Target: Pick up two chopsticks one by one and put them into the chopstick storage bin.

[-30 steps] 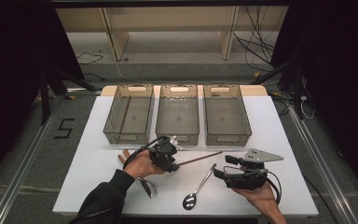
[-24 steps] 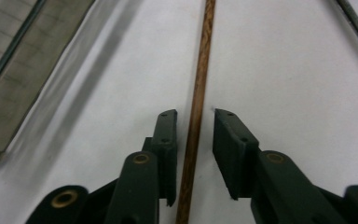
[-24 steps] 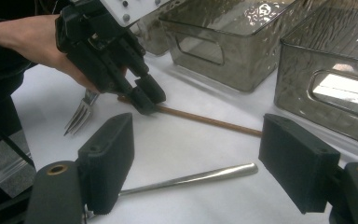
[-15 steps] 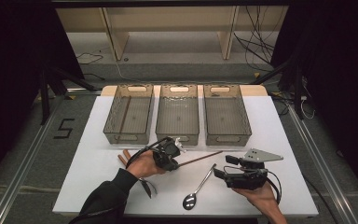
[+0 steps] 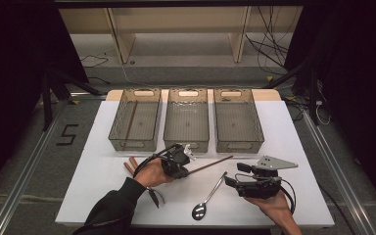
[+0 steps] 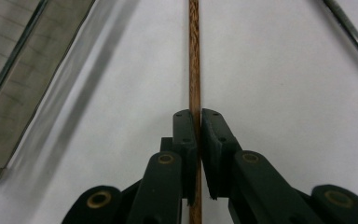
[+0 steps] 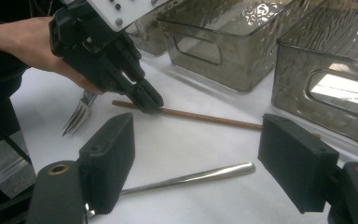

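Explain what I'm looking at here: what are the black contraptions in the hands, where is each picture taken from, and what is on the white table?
No robot is here. A person holds a hand-worked claw in each hand. The wide picture comes from a camera above the table; the two close-ups come from small cameras riding on each claw, looking along its black jaws.

On the white table stand three clear bins in a row; the left bin already holds a wooden stick. In front of them lie a wooden chopstick, a spoon and a fork, with two more wooden sticks by the left wrist.

The left claw has just been closing and its jaws are now pressed on the chopstick, which lies on the table. The right claw hangs open above the spoon's handle, holding nothing.
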Action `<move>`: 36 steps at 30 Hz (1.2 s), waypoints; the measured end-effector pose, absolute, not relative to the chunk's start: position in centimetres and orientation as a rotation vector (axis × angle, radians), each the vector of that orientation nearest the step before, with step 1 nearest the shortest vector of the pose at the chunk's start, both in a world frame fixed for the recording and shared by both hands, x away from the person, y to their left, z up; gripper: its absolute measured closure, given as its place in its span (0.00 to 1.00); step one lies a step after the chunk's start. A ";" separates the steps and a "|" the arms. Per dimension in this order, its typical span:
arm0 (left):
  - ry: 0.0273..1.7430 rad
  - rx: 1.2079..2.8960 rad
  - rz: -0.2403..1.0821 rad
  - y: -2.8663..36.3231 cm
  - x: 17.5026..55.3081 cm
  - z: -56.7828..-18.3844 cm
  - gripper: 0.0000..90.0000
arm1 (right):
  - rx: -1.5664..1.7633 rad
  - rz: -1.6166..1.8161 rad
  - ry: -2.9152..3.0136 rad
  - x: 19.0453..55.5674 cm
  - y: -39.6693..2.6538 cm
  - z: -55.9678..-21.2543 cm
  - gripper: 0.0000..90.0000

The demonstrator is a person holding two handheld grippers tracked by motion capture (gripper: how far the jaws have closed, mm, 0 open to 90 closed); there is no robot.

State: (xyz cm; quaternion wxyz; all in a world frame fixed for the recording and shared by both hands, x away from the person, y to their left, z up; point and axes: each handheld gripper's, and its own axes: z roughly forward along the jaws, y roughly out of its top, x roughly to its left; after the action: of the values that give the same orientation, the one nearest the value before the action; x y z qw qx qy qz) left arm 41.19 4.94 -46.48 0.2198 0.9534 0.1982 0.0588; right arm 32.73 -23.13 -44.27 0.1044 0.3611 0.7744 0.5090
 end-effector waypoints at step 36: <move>0.507 2.534 0.108 9.4 39.2 -40.3 0.94 | 1.072 1.509 2.273 32.8 -23.4 -44.2 0.31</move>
State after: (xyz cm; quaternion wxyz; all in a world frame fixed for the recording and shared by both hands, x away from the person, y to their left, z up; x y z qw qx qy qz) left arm 39.23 9.41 -40.27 0.2739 0.9422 0.1886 0.0402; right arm 32.76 -23.42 -44.22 0.1048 0.3638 0.7712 0.5118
